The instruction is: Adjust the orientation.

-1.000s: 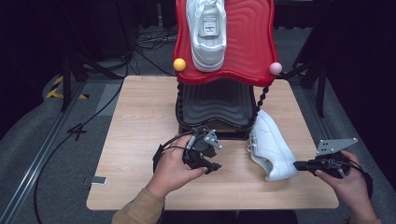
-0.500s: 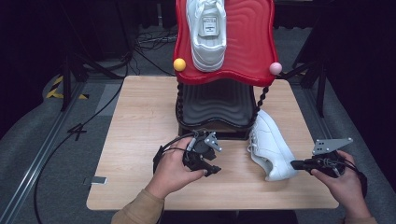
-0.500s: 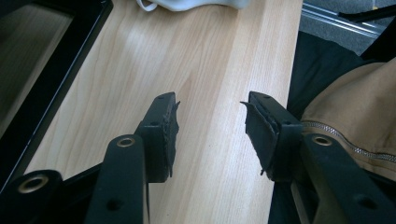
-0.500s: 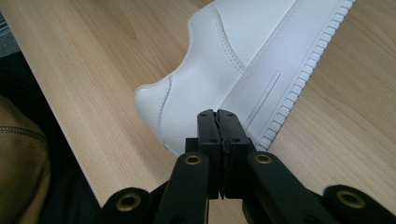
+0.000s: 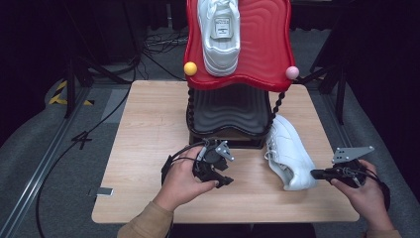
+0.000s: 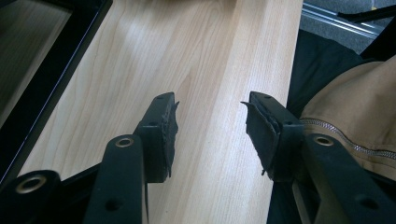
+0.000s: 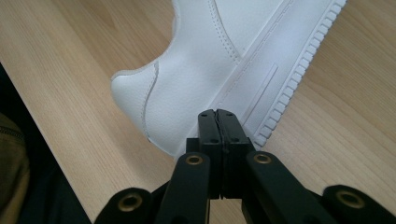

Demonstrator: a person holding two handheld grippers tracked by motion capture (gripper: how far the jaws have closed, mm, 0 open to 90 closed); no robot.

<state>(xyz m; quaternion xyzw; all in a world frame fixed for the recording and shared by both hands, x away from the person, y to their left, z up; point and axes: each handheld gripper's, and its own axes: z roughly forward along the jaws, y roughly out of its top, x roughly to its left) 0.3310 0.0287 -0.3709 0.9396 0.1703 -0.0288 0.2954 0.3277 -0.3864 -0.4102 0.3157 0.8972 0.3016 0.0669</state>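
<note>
Nothing much has shifted since a second ago: both hands hold position. Wooden surface (image 5: 148, 148) lies bare along its left edge. Red stand (image 5: 262, 49) at the far edge carries one white shoe (image 5: 220, 34); a second shoe (image 5: 289, 153) lies near the right edge, heel just beside the right hand-held gripper (image 5: 317, 174), jaws closed, empty. Left hand-held gripper (image 5: 225, 181), mid-front, gapes open.

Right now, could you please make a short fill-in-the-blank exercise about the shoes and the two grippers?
1. The right gripper has its jaws ____.
2. The left gripper has its jaws ____.
3. The white shoe on the table lies on its ____.
4. Another white shoe rests on the ____ shelf of the rack.

Missing words: shut; open; side; red
</note>
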